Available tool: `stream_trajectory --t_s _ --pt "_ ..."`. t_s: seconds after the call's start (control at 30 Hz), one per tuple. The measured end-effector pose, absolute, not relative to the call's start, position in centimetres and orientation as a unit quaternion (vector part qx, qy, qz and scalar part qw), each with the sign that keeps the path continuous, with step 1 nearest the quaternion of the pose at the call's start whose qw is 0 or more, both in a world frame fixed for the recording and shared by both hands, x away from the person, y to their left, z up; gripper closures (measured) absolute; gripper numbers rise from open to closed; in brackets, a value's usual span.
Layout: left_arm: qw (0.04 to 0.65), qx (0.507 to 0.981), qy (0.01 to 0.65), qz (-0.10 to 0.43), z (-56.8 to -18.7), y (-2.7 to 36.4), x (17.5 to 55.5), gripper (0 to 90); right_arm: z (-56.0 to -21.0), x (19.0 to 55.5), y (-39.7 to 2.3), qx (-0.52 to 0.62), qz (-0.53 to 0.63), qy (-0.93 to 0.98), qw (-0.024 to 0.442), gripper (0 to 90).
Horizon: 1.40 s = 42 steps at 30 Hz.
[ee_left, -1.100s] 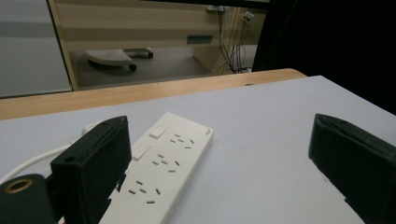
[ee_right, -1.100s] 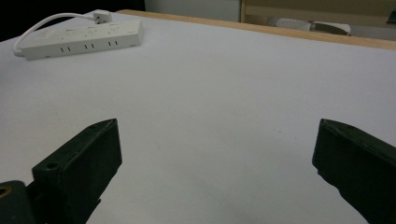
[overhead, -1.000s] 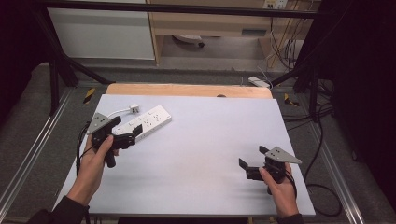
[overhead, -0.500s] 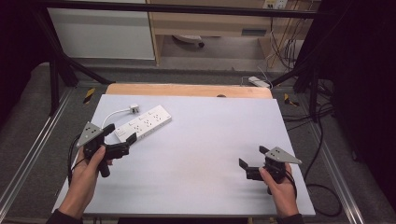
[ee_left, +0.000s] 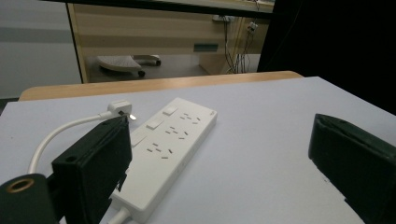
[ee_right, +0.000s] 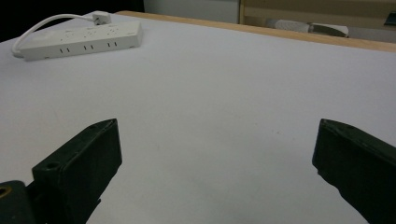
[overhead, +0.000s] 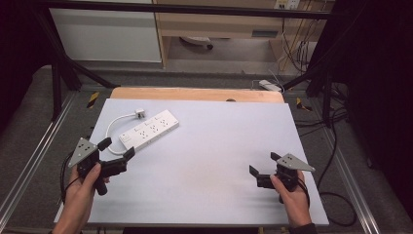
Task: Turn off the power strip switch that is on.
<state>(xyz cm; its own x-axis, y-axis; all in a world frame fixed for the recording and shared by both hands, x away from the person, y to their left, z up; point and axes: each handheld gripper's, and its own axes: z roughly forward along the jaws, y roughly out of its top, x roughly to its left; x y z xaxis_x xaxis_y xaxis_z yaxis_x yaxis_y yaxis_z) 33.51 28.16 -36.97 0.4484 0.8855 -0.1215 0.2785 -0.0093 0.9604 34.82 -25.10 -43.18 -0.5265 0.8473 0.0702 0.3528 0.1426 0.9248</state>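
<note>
My left tongs (overhead: 117, 157) gape wide and empty, just short of the power strip (overhead: 149, 129) at the desk's far left — stiff, light, slick plastic; I'd pinch across its narrow near end. Right tongs (overhead: 263, 169) open, empty too.

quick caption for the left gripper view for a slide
Open left gripper facing a white power strip with its plug on the pale table.

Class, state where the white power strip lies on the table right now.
In the high view the power strip lies on the far left part of the table, set at a slant, just beyond the open left gripper, with its plug beside it.
</note>
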Motion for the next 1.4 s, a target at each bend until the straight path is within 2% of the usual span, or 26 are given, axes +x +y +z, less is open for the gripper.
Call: stream_trajectory --t_s 0.33,1.07,1.4 --pt "0.551 0.644 0.445 0.29 -37.9 28.4 32.2 6.0 -43.2 34.8 -25.1 0.42 0.503 0.714 0.248 1.8" --pt "0.517 0.678 0.463 0.243 -41.6 28.5 31.1 6.4 -43.2 35.0 -25.4 0.43 0.492 0.711 0.259 2.1" --pt "0.502 0.686 0.476 0.226 -42.6 28.8 31.1 6.5 -44.4 35.4 -25.4 0.459 0.428 0.735 0.257 3.1"
